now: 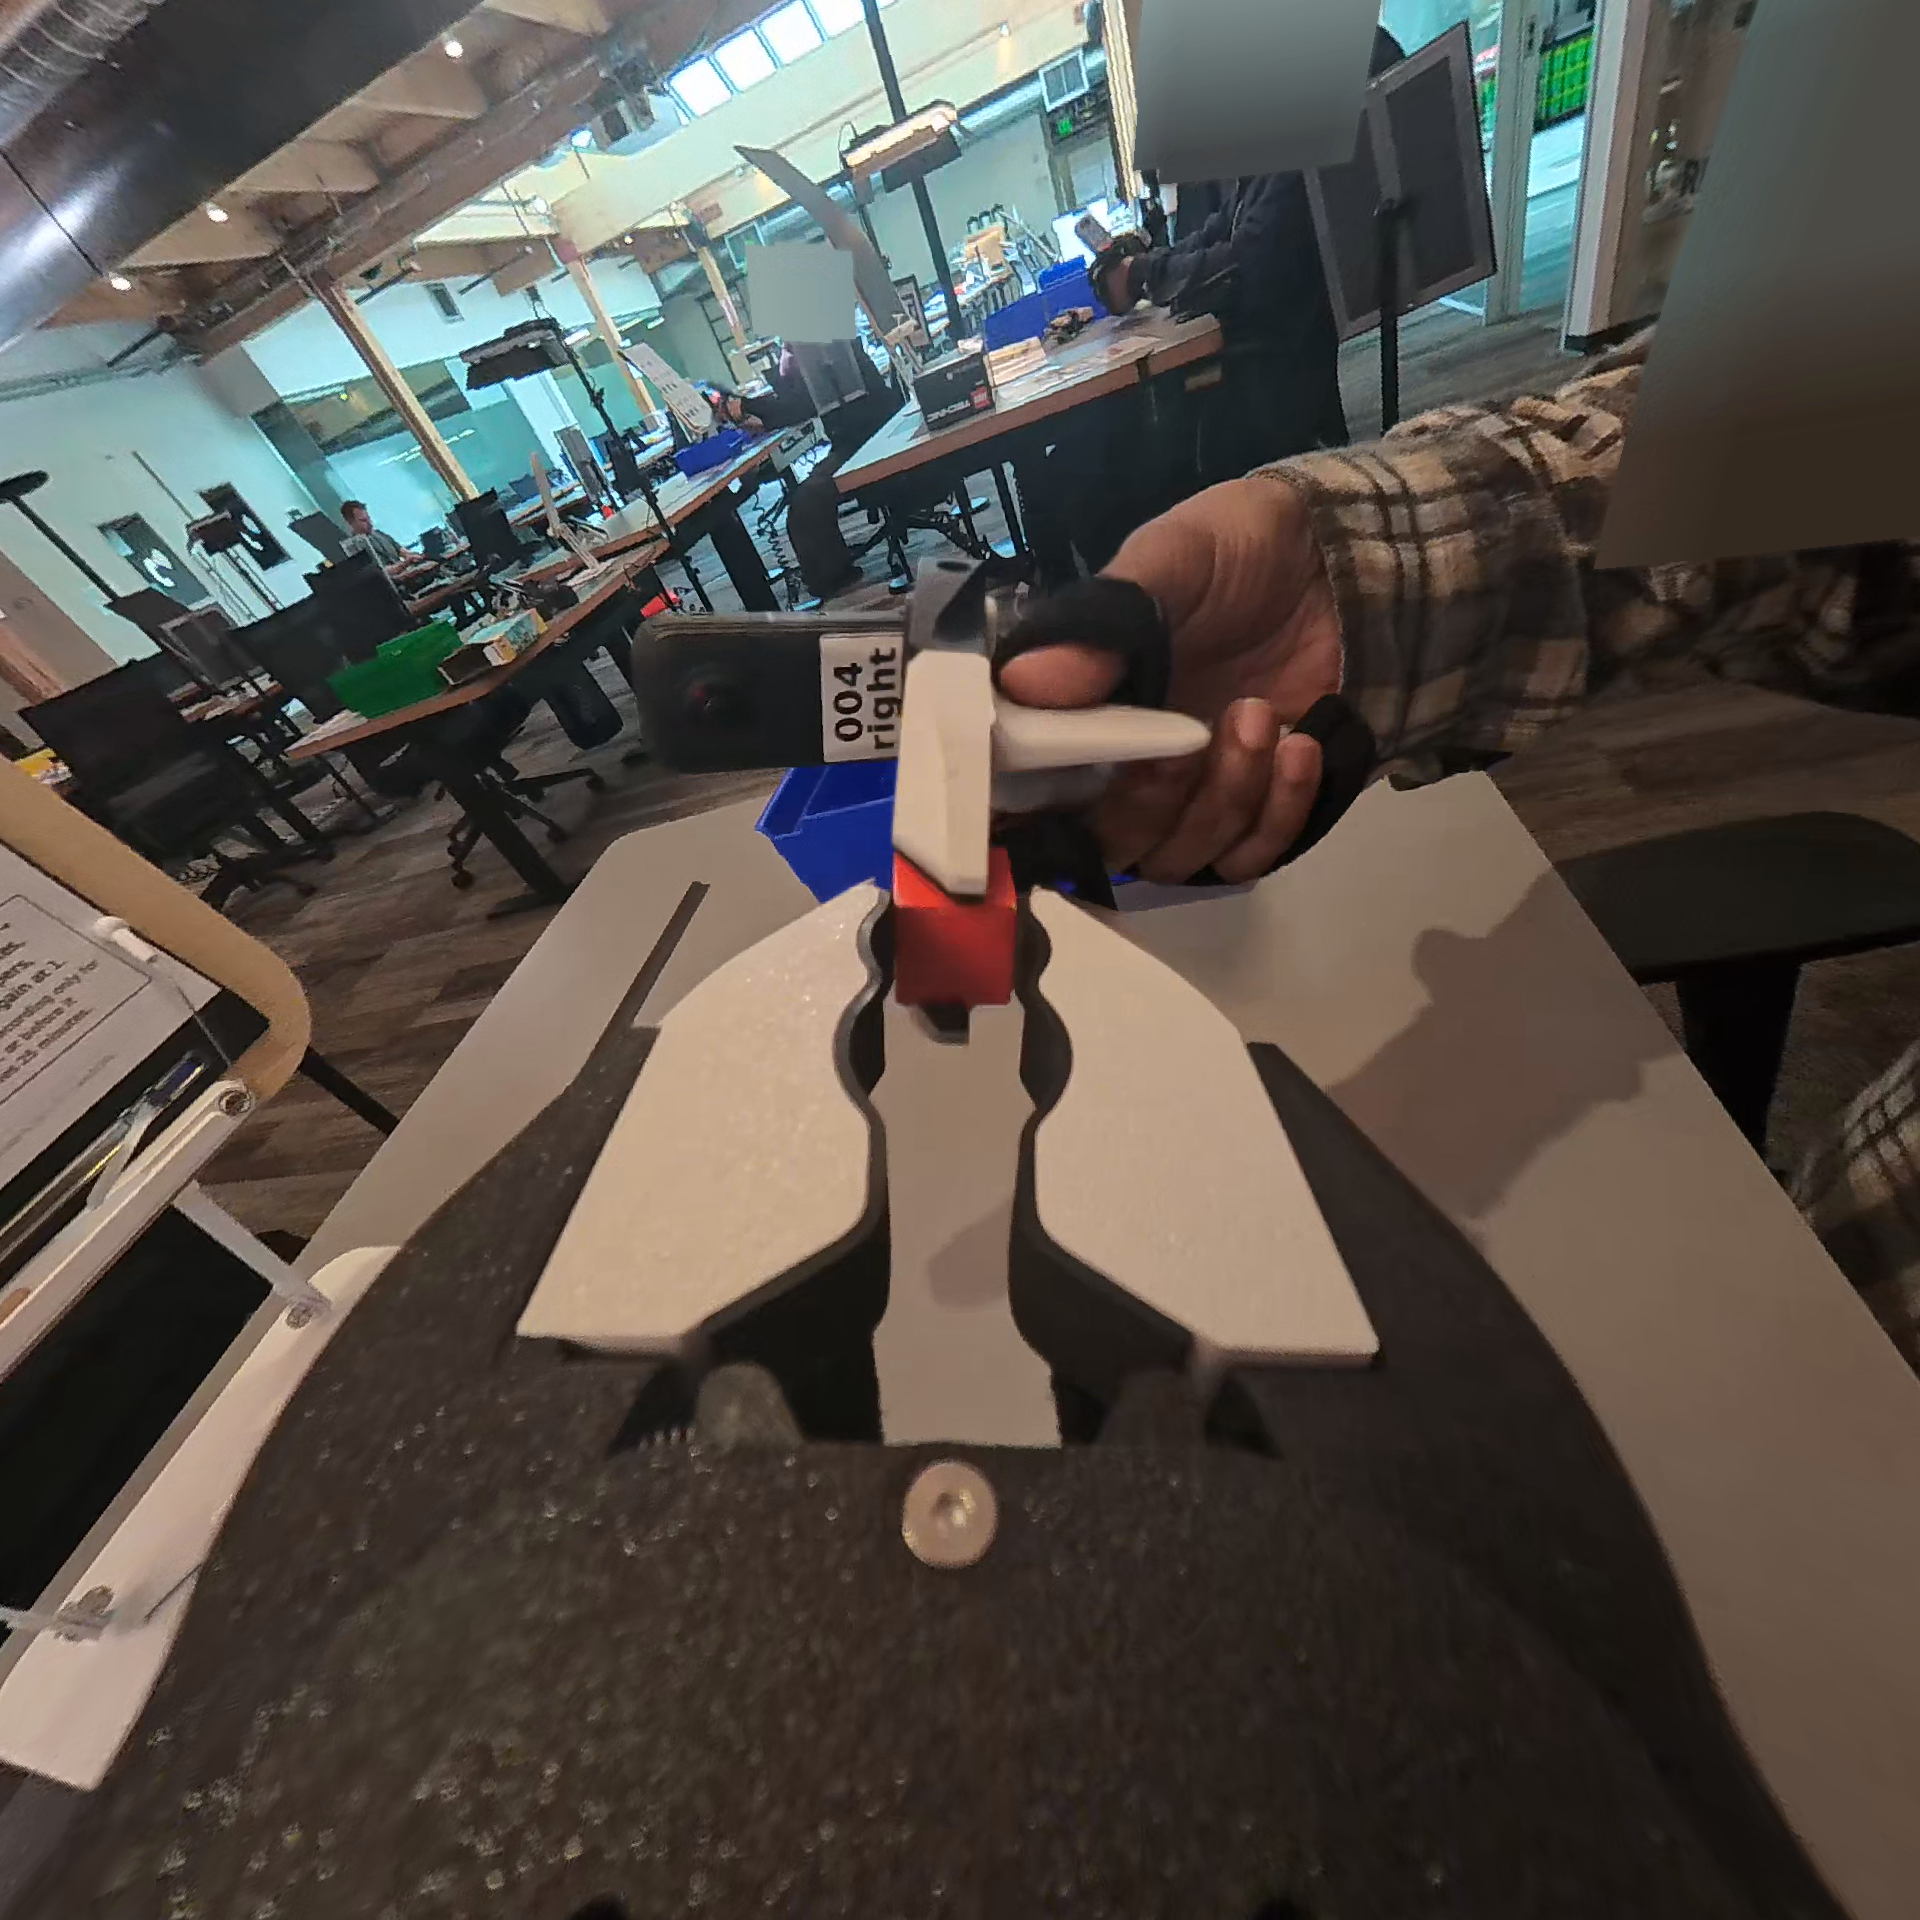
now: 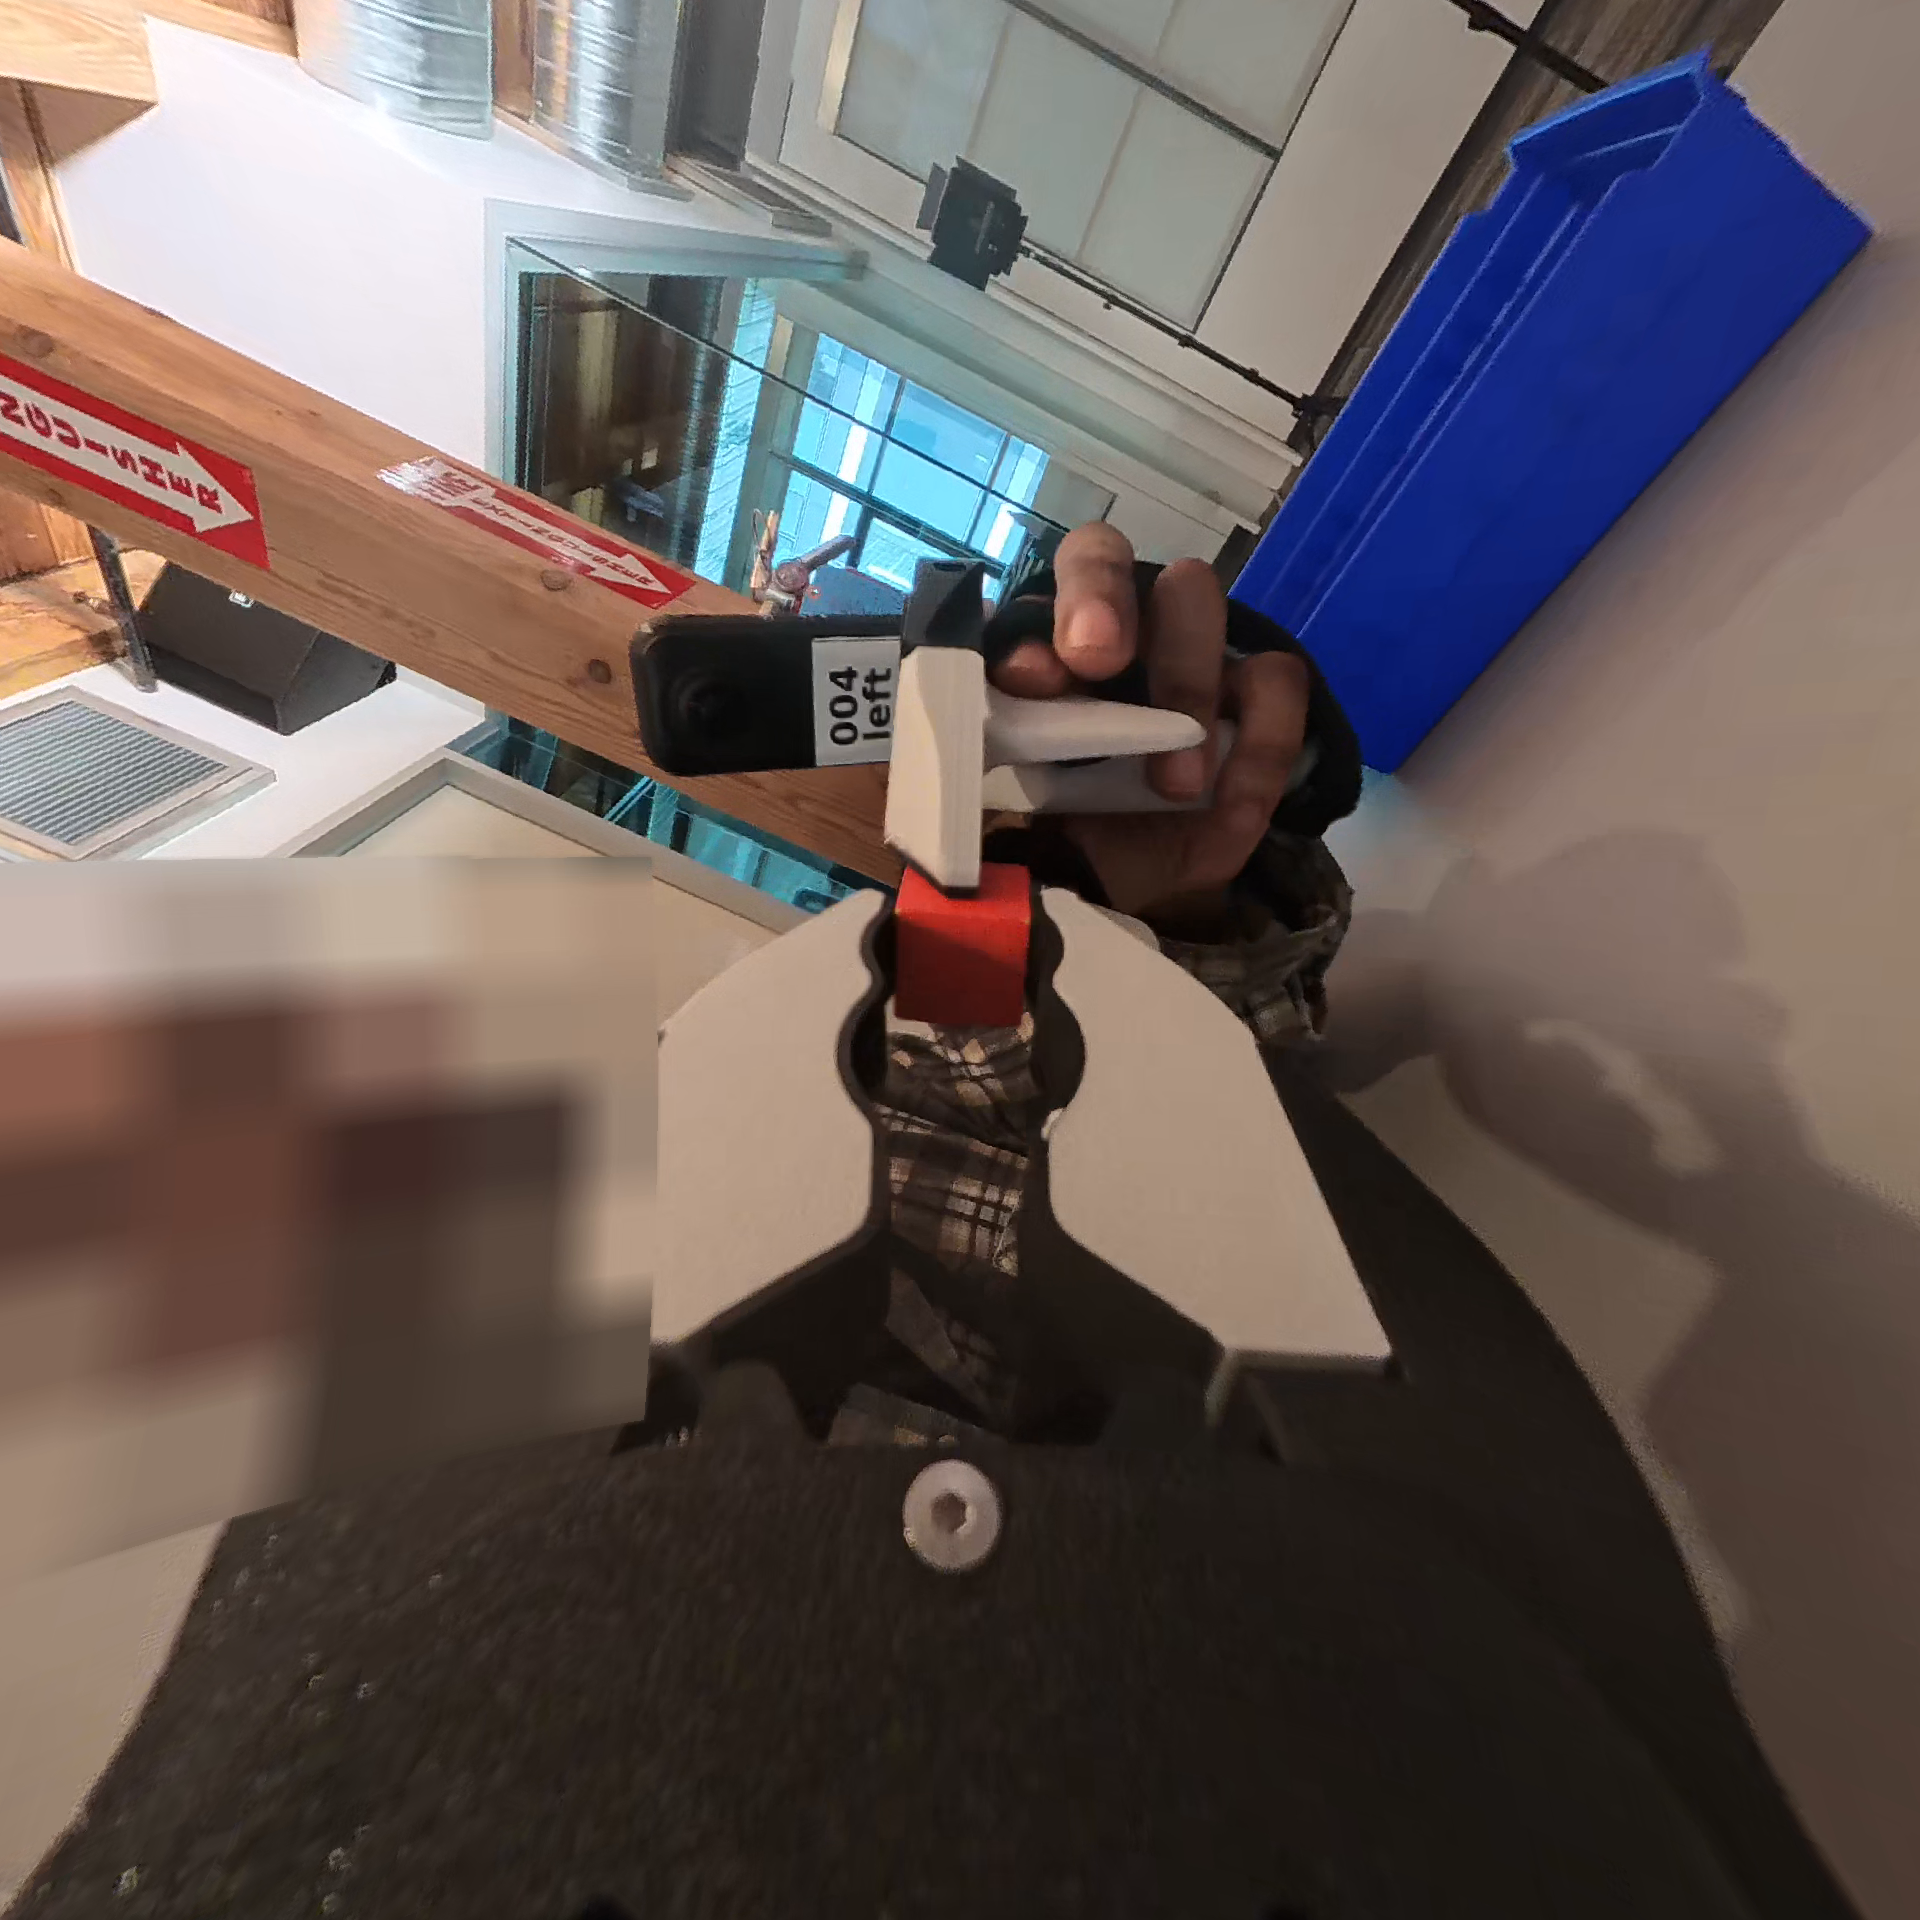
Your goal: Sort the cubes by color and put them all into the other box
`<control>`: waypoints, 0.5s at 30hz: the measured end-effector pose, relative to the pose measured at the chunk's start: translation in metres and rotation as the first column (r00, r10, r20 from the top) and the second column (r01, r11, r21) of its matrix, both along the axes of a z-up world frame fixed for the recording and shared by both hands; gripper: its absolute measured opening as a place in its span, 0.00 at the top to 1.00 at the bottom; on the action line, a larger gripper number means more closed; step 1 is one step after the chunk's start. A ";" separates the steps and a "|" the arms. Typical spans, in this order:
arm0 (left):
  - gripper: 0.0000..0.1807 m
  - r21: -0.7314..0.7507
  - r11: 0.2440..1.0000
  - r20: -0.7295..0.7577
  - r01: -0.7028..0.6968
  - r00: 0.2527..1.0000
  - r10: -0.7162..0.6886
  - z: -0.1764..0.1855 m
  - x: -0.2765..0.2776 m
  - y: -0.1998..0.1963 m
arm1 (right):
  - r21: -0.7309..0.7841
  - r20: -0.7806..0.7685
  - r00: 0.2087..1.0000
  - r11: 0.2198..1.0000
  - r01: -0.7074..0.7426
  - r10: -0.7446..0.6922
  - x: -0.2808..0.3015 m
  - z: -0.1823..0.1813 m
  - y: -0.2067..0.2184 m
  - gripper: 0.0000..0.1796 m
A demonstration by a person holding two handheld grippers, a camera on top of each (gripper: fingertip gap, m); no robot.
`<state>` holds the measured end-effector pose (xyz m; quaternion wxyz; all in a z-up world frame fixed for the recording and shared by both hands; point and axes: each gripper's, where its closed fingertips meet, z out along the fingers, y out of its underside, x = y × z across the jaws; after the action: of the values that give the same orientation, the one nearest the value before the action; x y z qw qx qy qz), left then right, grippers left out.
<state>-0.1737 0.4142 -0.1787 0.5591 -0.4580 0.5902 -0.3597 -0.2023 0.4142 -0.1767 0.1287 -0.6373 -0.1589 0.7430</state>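
Note:
A red cube (image 1: 954, 945) is held in the air between both grippers, which face each other. My left gripper (image 1: 956, 935) is shut on its two sides. The right gripper's white fingers (image 1: 940, 790) clamp it from above and below in this view. In the right wrist view my right gripper (image 2: 961, 951) is shut on the red cube (image 2: 961, 961), and the left gripper's fingers (image 2: 935, 790) cross it the other way. A blue box (image 1: 821, 831) stands on the grey table (image 1: 1351, 987) behind the cube; it also shows in the right wrist view (image 2: 1558, 416).
A hand in a plaid sleeve (image 1: 1226, 644) holds the right gripper. A black chair (image 1: 1714, 904) stands past the table's right edge. A framed sheet on a stand (image 1: 104, 1039) is at the left. Office desks lie beyond.

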 end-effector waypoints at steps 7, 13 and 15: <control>0.58 -0.143 0.988 -0.005 -0.058 0.998 0.058 0.002 -0.021 -0.009 | 0.163 0.237 0.935 0.960 0.229 -0.264 0.100 0.010 0.027 0.87; 0.56 -0.234 0.968 -0.027 -0.093 0.996 0.089 -0.017 -0.062 -0.027 | 0.492 0.778 0.227 0.793 0.360 -0.586 0.343 -0.058 0.072 0.87; 0.57 -0.265 0.960 -0.030 -0.087 0.996 0.082 -0.023 -0.067 -0.030 | 0.425 0.879 0.061 0.836 0.347 -0.472 0.397 -0.099 0.063 0.87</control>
<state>-0.2402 0.3840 -0.2022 0.5019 -0.5571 0.5216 -0.4071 0.1946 0.4770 -0.2752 0.2357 -0.9655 -0.0534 0.0976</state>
